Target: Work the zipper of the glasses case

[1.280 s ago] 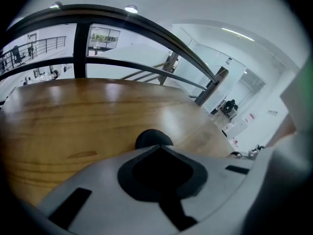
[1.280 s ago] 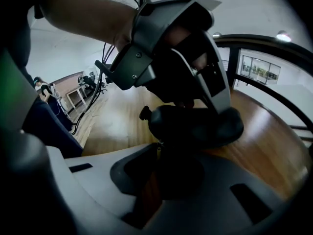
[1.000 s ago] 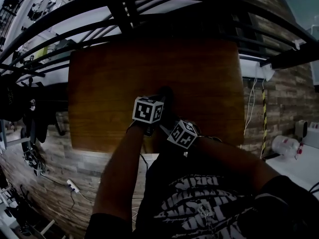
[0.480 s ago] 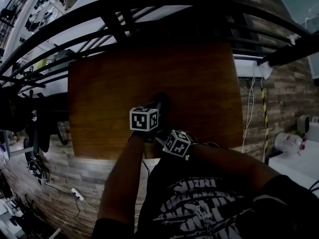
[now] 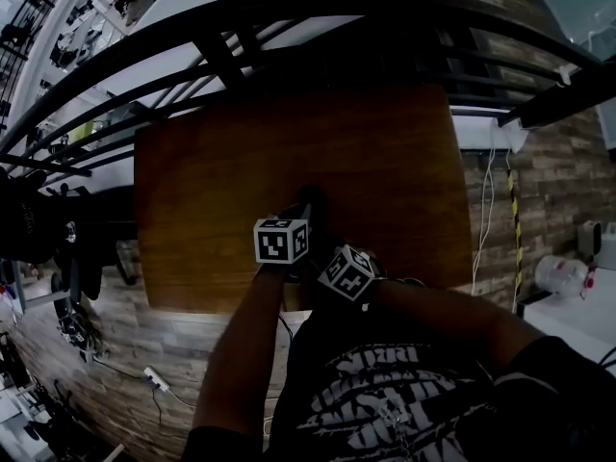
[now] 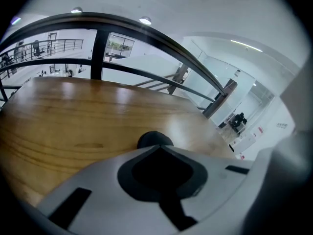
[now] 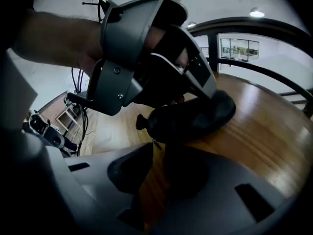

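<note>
The black glasses case (image 7: 195, 114) lies on the wooden table (image 5: 212, 181) near its front edge. In the head view it shows as a dark shape (image 5: 310, 202) ahead of both marker cubes. My left gripper (image 6: 159, 148) is shut on it, its fingers (image 7: 200, 75) pressing on the top of the case; one rounded end (image 6: 155, 139) pokes out beyond the jaws. My right gripper (image 7: 156, 155) sits just short of the case's near end, where a small zipper pull (image 7: 155, 143) hangs. Its jaws have just been opening; only bare wood shows in the gap between them.
A black metal railing (image 5: 231, 56) curves along the table's far side. The table's front edge (image 5: 231, 308) lies right under both hands. Brick-patterned floor with cables (image 5: 496, 210) is to the right, and dark gear hangs at the left (image 5: 38, 219).
The right gripper's cube has shifted slightly toward the table's near edge. The left gripper has stayed on the case.
</note>
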The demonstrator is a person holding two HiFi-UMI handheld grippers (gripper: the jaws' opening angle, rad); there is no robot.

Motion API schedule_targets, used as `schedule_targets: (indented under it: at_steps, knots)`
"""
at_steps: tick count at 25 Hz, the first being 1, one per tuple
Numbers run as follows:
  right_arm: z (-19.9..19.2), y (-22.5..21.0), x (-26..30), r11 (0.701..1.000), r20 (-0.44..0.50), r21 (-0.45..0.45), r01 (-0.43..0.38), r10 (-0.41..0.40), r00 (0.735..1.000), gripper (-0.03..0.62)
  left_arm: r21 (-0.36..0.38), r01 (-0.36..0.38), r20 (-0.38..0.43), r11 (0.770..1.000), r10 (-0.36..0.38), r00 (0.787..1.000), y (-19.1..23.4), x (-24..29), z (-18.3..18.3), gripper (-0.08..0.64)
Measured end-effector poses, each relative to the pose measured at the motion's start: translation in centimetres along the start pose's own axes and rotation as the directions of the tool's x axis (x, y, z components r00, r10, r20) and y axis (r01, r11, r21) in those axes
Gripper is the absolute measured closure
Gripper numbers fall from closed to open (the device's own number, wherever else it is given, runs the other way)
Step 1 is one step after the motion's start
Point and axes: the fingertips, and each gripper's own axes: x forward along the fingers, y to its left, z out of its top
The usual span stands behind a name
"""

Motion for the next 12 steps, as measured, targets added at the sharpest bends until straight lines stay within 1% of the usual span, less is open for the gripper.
schedule_targets:
  at_steps: [3,5,6,8,12]
  knots:
    - [-0.15,0.11,0.13,1.0,-0.006,0.007,0.021,-0.021,1.0,0.525,-0.001,0.002,0.003,1.0,-0.002,1.0,-0.01,0.04,0.02,0.555]
    - [-0.15,0.08,0.24,0.999,-0.015,0.018,0.035,-0.035,0.999,0.558,0.009,-0.006,0.008,1.0,0.006,1.0,-0.05,0.13,0.06,0.555]
    - [-0.12,0.06,0.29,0.999,-0.018,0.026,0.04,-0.04,0.999,0.565,0.013,-0.008,0.01,1.0,0.008,1.0,-0.03,0.15,0.04,0.555]
    - [-0.15,0.21,0.37,0.999,-0.024,0.039,0.038,-0.037,0.999,0.568,0.014,-0.006,0.011,1.0,0.006,1.0,0.04,0.14,-0.05,0.555]
    - [0.02,0.57,0.55,0.997,-0.027,0.073,0.01,-0.008,1.0,0.581,0.007,0.002,0.01,1.0,-0.002,1.0,0.14,0.1,-0.03,0.555]
